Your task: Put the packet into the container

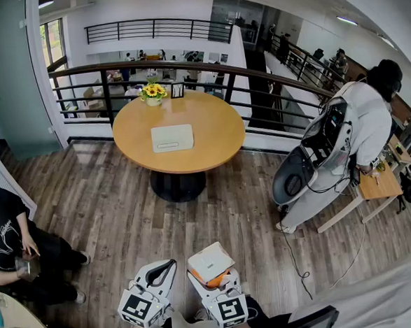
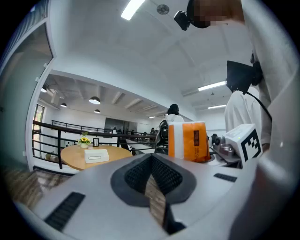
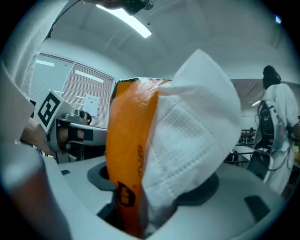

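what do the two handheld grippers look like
Both the left gripper and the right gripper have smooth pale grey shells with dark ribbed pads lining the jaws. Each carries a white cube printed with black square markers.

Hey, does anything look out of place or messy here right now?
One thing: the orange-and-white tissue packet pinched in the right tongs has a white embossed tissue sheet bulging loose out of its orange wrapper. Nothing else stands out.
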Tool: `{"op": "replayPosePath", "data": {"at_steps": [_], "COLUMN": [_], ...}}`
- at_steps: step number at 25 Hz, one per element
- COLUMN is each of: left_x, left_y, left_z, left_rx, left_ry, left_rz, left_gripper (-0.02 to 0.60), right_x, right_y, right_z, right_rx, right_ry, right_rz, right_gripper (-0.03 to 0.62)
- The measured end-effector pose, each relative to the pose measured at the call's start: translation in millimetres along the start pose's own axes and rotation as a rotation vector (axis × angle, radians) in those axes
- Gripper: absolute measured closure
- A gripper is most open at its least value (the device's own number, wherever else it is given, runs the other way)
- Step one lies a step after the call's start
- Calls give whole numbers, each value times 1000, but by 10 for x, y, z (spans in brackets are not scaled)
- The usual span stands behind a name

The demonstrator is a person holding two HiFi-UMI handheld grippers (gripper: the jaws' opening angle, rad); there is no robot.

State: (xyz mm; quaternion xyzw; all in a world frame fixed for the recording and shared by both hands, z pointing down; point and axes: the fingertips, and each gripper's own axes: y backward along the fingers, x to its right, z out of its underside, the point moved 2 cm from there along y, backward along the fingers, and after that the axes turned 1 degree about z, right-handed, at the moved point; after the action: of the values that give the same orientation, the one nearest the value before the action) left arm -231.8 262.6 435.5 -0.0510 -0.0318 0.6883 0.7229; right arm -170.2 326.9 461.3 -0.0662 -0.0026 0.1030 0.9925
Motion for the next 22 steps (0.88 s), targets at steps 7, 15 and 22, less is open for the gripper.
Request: {"op": "replayPosePath", "data": {"at_steps": [7, 15, 22], "left_x": [5, 46, 60], "left_y": [46, 62, 83], "left_z": [-34, -25, -23], "left_rx": [11, 11, 7], "left_ry": [-3, -6, -10], "left_rz": [4, 13, 1], "left_gripper": [575, 575, 575], "right_x": [-37, -44, -36], "right_y": [1, 36, 83], "right_z": [-23, -14, -20], "right_rx": [5, 14, 23], "right_ry": [22, 29, -16], "right_rz": [-4, -7, -10], "right_gripper": [255, 255, 255]}}
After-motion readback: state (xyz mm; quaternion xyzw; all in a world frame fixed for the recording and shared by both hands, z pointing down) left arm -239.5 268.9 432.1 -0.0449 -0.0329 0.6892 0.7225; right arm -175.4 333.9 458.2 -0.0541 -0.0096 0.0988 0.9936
